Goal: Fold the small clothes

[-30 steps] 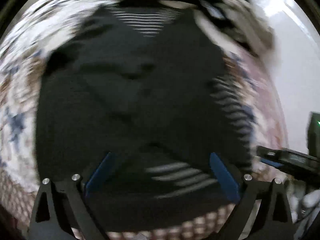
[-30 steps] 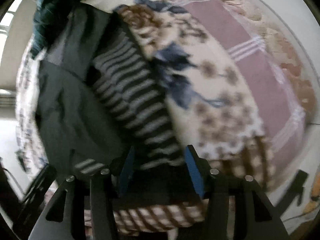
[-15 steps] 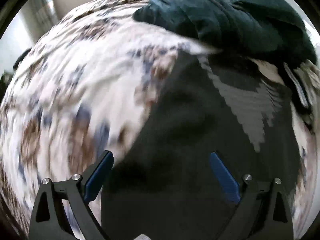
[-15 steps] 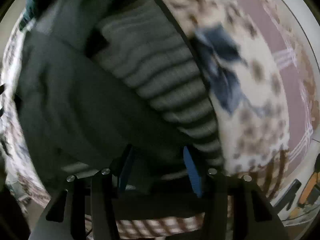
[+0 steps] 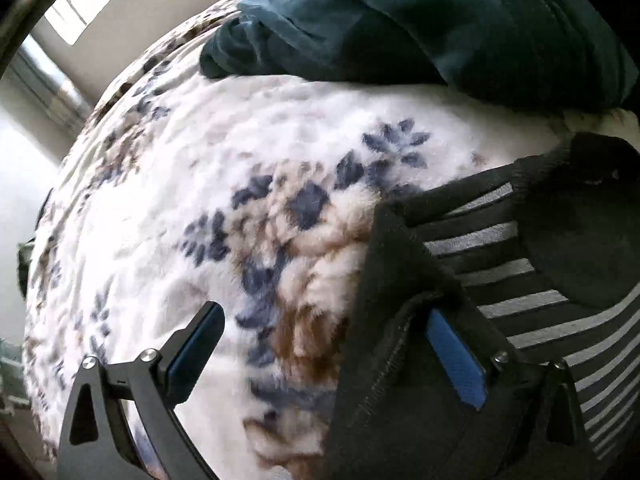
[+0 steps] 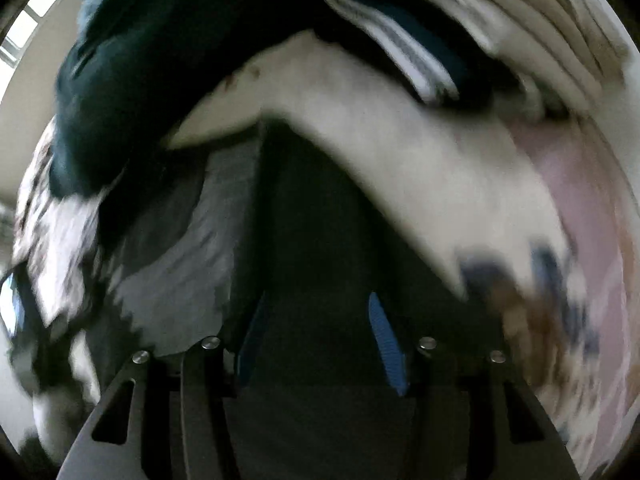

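A black garment with grey stripes (image 5: 516,304) lies flat on a fleecy floral blanket (image 5: 240,168). My left gripper (image 5: 324,316) is open wide and straddles the garment's left edge. Its left finger is over bare blanket and its right finger sits against a stitched black fold. The right wrist view is smeared by motion. There my right gripper (image 6: 316,300) points down over the garment's dark body (image 6: 312,220). Its jaws stand about half apart and dark cloth shows in the gap, with nothing visibly pinched.
A heap of dark teal cloth (image 5: 400,20) lies on the blanket just beyond the garment, also in the right wrist view as a teal heap (image 6: 140,60). Folded pale clothes (image 6: 512,20) and a striped piece (image 6: 400,52) are stacked at the far right. A pale wall and a window show at the far left.
Both grippers have swept along the garment toward the teal heap. The left one shifted from over the garment's middle to its left edge. The right one passed from the striped sleeve to the dark body.
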Tool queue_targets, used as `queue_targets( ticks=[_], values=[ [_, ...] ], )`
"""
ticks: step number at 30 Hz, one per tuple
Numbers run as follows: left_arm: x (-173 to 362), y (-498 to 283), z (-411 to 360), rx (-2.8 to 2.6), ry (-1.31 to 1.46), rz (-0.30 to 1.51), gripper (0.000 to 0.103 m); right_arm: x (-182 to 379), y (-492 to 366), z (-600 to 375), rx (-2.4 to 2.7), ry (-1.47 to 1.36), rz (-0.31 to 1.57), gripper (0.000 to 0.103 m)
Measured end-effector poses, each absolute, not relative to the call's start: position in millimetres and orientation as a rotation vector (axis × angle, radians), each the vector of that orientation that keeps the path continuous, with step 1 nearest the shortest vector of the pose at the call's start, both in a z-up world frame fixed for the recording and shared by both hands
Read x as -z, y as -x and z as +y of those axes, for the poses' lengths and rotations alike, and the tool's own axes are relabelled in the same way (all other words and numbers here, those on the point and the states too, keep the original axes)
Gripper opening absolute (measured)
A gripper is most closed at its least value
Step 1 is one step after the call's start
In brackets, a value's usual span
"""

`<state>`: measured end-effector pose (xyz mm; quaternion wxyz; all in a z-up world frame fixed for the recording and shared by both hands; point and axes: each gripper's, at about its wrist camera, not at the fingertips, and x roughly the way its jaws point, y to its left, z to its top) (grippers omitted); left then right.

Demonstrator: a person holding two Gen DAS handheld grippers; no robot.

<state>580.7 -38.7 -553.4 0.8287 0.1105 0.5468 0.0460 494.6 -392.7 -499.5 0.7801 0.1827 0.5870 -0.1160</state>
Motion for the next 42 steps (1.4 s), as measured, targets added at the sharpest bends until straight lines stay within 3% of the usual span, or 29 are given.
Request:
queue_targets(
  ticks=[2,3,4,5,10,13,15,18,23,27,34,42],
  values=[
    [555.3,-578.5,-40.5,-0.073,-0.253,1.141,0.103,506.9,-529.1,-401.5,0.264,-0.373,1.276,0.054],
    [555.9,-582.0,-41.5,-0.072,-0.256,1.141,0.103,511.8,-544.5,-404.1,0.255,-0.368,1.286,0.050],
    [556.3,-582.9,-41.4,-0.069,-0.248,1.142,0.103,517.8,-557.4,-404.0,0.234,-0.349,1.301,0.039],
    [557.3,-585.0,-39.5,-0.065,-0.225,1.150,0.103,525.3,-563.2,-403.6,0.229,-0.323,1.325,0.019],
    [558.9,-593.4,-36.0,-0.051,-0.182,1.172,0.103,546.2,-583.7,-397.4,0.197,-0.228,1.387,0.017],
    [546.5,-589.5,-35.0,-0.065,-0.187,1.168,0.103,536.7,-581.6,-397.7,0.171,-0.232,1.400,0.026],
    [523.9,-579.7,-34.5,-0.062,-0.166,1.138,0.103,521.5,-574.6,-404.0,0.128,-0.284,1.421,0.044],
    [486.6,-557.0,-37.6,0.003,-0.085,1.109,0.103,485.8,-546.9,-413.4,0.045,-0.348,1.404,0.062],
    [422.7,-478.6,-60.8,0.128,0.021,1.079,0.103,411.2,-453.7,-432.3,-0.009,-0.350,1.385,0.065],
    [409.1,-409.8,-98.5,0.218,0.058,1.189,0.103,372.9,-341.9,-470.3,0.025,-0.362,1.439,0.065],
    [439.0,-265.0,-235.3,0.444,0.085,1.445,0.103,351.4,-225.9,-534.9,0.154,-0.421,1.519,0.065],
    [502.8,-166.2,-377.8,0.456,0.043,1.570,0.103,399.2,-243.8,-616.0,0.050,-0.476,1.508,0.065]
  ],
)
